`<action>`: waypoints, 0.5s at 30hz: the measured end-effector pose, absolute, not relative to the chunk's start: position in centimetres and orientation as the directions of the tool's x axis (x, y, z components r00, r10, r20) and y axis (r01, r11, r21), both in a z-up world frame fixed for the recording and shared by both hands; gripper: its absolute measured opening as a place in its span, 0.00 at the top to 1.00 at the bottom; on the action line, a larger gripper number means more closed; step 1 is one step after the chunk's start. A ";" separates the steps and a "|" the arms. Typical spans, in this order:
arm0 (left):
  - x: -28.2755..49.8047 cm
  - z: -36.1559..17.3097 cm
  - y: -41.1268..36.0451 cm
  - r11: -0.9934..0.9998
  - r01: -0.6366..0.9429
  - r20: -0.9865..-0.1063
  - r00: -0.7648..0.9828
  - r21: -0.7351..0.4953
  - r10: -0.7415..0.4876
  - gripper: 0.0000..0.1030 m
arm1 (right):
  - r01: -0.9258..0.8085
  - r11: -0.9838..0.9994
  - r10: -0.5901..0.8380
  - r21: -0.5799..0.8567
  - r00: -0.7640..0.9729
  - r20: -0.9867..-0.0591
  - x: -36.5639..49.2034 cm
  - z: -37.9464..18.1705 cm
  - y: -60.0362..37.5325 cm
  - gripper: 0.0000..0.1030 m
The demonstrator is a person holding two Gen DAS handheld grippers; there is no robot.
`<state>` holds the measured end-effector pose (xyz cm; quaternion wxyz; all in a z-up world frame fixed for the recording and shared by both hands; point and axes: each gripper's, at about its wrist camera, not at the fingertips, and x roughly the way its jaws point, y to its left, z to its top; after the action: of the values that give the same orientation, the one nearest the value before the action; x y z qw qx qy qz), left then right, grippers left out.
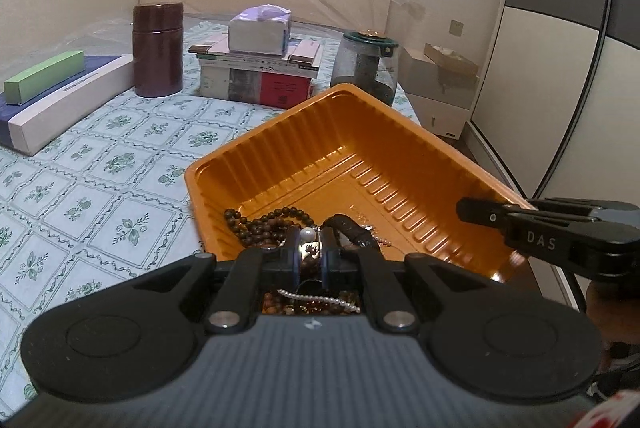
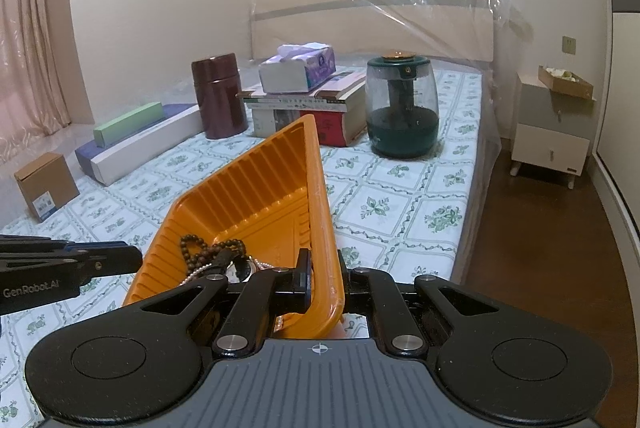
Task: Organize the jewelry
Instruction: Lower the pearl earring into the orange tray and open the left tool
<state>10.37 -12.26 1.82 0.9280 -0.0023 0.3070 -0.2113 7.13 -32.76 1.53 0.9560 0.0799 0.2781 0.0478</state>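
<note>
While tilted, ribbed orange tray [image 2: 256, 187] holds dark beads [image 1: 264, 224] | right gripper [image 2: 324, 280] clamps its rim | left gripper [image 1: 309, 258] pinches jewelry

There is one orange tray [image 2: 256, 187]. There are two black grippers, the left gripper [image 1: 309, 255] and the right gripper [image 2: 324, 280]. On the bed sit one dark red jar [image 2: 219, 95], one tissue box [image 2: 298, 69], one green pot [image 2: 402, 107], and one small brown box [image 2: 46, 185]. One bead string [image 1: 264, 222] lies in the tray.
</note>
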 end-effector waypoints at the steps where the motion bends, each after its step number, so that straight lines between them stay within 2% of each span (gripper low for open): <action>1: 10.5 1.8 -12.4 0.910 0.392 -0.570 0.721 -0.134 -0.394 0.92 | -0.047 0.983 0.136 0.180 0.841 -0.524 7.1 1.5 -32.8 0.92; 8: 11.2 1.0 -12.9 0.903 0.407 -0.585 0.702 -0.141 -0.407 0.92 | -0.046 0.982 0.136 0.182 0.841 -0.524 7.1 1.5 -32.8 0.92; 9: 11.2 0.9 -12.8 0.902 0.404 -0.584 0.700 -0.152 -0.411 0.89 | -0.045 0.982 0.137 0.184 0.840 -0.525 7.1 1.5 -32.8 0.92; 10: 11.2 0.9 -12.7 0.904 0.399 -0.584 0.702 -0.152 -0.408 0.86 | -0.044 0.982 0.137 0.186 0.840 -0.526 7.2 1.4 -32.8 0.92; 15: 10.6 0.9 -10.4 0.931 0.335 -0.576 0.736 -0.145 -0.354 0.86 | -0.046 0.979 0.145 0.198 0.839 -0.524 7.2 1.3 -33.0 0.92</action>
<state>10.60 -10.42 0.93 0.9316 -0.0157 0.3125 -0.1849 7.21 -33.00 1.25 0.9548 0.0890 0.2791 0.0499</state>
